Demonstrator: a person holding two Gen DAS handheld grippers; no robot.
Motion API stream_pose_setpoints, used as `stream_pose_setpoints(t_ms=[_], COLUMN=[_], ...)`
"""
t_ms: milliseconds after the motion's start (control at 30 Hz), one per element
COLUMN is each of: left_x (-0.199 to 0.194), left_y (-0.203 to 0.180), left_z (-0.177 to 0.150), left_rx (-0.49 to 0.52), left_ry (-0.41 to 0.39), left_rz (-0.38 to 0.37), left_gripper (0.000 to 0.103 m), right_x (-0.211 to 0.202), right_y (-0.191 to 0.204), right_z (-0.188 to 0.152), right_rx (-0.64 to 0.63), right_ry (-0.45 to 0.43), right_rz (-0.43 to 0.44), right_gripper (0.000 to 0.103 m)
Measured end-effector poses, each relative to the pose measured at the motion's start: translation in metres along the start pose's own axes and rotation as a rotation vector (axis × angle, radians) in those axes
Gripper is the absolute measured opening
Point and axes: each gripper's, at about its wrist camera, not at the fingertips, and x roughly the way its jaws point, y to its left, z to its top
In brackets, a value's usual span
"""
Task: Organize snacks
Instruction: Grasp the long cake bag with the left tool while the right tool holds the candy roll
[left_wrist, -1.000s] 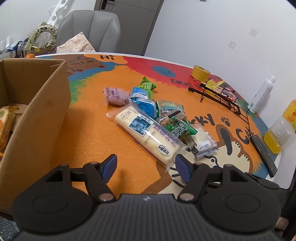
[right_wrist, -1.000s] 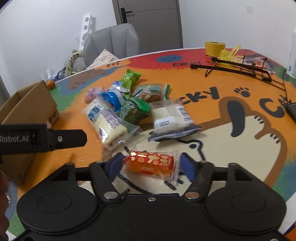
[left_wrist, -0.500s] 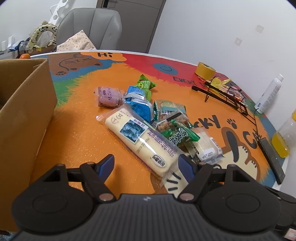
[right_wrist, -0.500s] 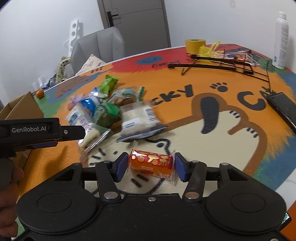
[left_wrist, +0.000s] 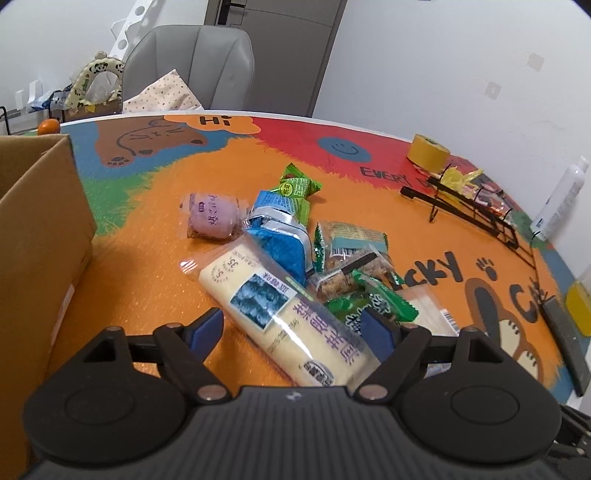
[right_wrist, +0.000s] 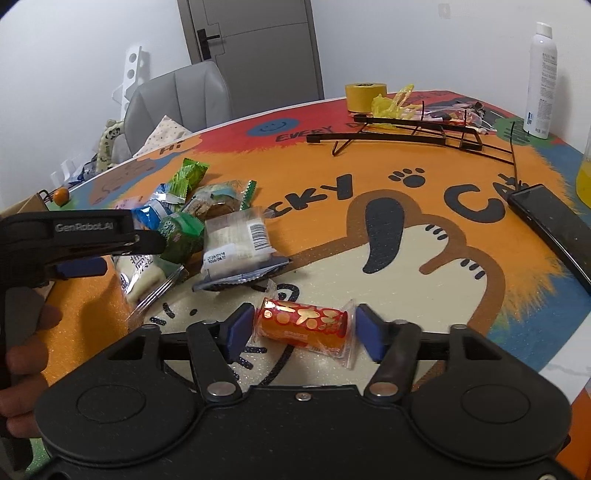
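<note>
**Snack pile between two open grippers**

A cardboard box (left_wrist: 40, 236) stands at the left edge of the surface (left_wrist: 147, 266), well clear of the heap. A black wire rack (right_wrist: 413, 133), a roll of yellow tape (right_wrist: 365, 96) and a white spray bottle (right_wrist: 541, 77) crowd the far side; a dark phone (right_wrist: 554, 225) lies at the right.

The left gripper (left_wrist: 291, 325) has just been opening its jaws, which now stand wide astride the long cream-coloured bread pack (left_wrist: 280, 317), pads clear of it. The right gripper (right_wrist: 301, 328) has also just been widening; the red-and-orange roll (right_wrist: 301, 323) lies between its pads, untouched.

Only the right wrist view shows the roll and the person's hand (right_wrist: 26, 354). Only the left shows the purple bun (left_wrist: 212, 218).

The surface bears a bright cartoon print. A grey chair (left_wrist: 192, 66) and a door (right_wrist: 251, 48) stand behind it.
</note>
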Motion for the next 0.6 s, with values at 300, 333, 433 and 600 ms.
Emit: stream_pose_setpoints(t_ms=[300, 333, 433, 600], left_x=[0.000, -0.001, -0.005, -0.009], left_y=[0.006, 0.007, 0.010, 0.016], left_z=[-0.006, -0.007, -0.010, -0.015], left_rx=[0.003, 0.004, -0.003, -0.003], left_ry=[-0.003, -0.001, 0.002, 0.021], left_rz=[0.006, 0.006, 0.011, 0.018], left_gripper=[0.085, 0.085, 0.085, 0.084], right_x=[0.002, 0.002, 0.001, -0.001], right_y=[0.009, 0.010, 0.008, 0.009], right_z=[-0.002, -0.002, -0.002, -0.004], right_rx=[-0.047, -0.051, -0.042, -0.035], right_ry=[-0.004, -0.005, -0.005, -0.005], right_rz=[-0.048, -0.053, -0.051, -0.051], right_gripper=[0.064, 0.062, 0.059, 0.059])
